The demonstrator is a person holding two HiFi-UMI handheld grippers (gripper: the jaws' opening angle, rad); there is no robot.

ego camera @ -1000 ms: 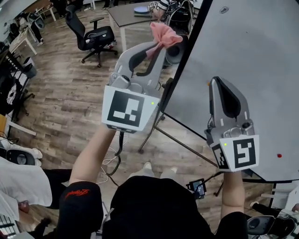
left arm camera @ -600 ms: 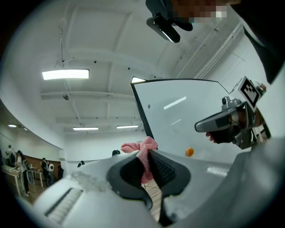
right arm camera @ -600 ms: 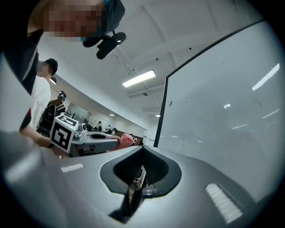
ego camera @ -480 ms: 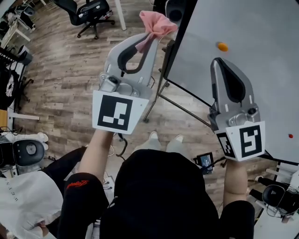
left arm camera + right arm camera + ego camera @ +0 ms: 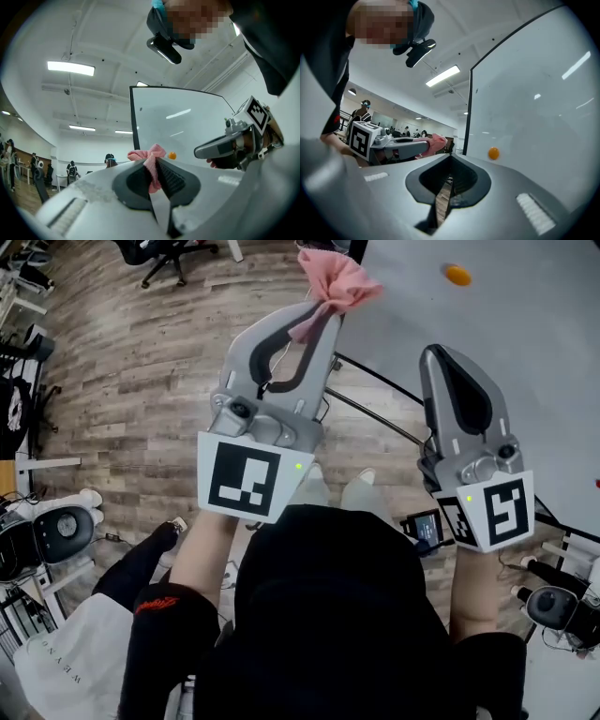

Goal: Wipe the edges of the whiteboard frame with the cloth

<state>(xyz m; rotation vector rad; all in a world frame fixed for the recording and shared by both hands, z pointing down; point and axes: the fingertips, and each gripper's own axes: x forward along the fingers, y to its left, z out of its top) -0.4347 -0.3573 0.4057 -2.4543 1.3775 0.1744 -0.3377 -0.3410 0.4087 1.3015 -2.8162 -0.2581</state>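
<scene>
A pink cloth (image 5: 336,282) is pinched in my left gripper (image 5: 319,313), which is shut on it and points at the lower left corner of the whiteboard (image 5: 534,352). The bunched cloth sticks out past the jaw tips (image 5: 149,157), just left of the board's black frame edge (image 5: 133,122). I cannot tell whether the two touch. My right gripper (image 5: 442,360) is shut with nothing in it and is held over the board's bottom edge. An orange magnet (image 5: 457,275) sits on the board. The right gripper view shows the frame's upright edge (image 5: 469,112) and the left gripper with the cloth (image 5: 436,142).
The board's stand bars (image 5: 375,413) run below it over the wooden floor. An office chair (image 5: 155,251) stands at the far left. A grey device (image 5: 56,531) lies on the floor at the left, and cabled gear (image 5: 553,601) at the right. My shoes (image 5: 361,486) are under the grippers.
The head view has tipped further down. The left gripper with the cloth has moved right, closer to the board's corner. The right gripper has kept its shut pose near the bottom edge.
</scene>
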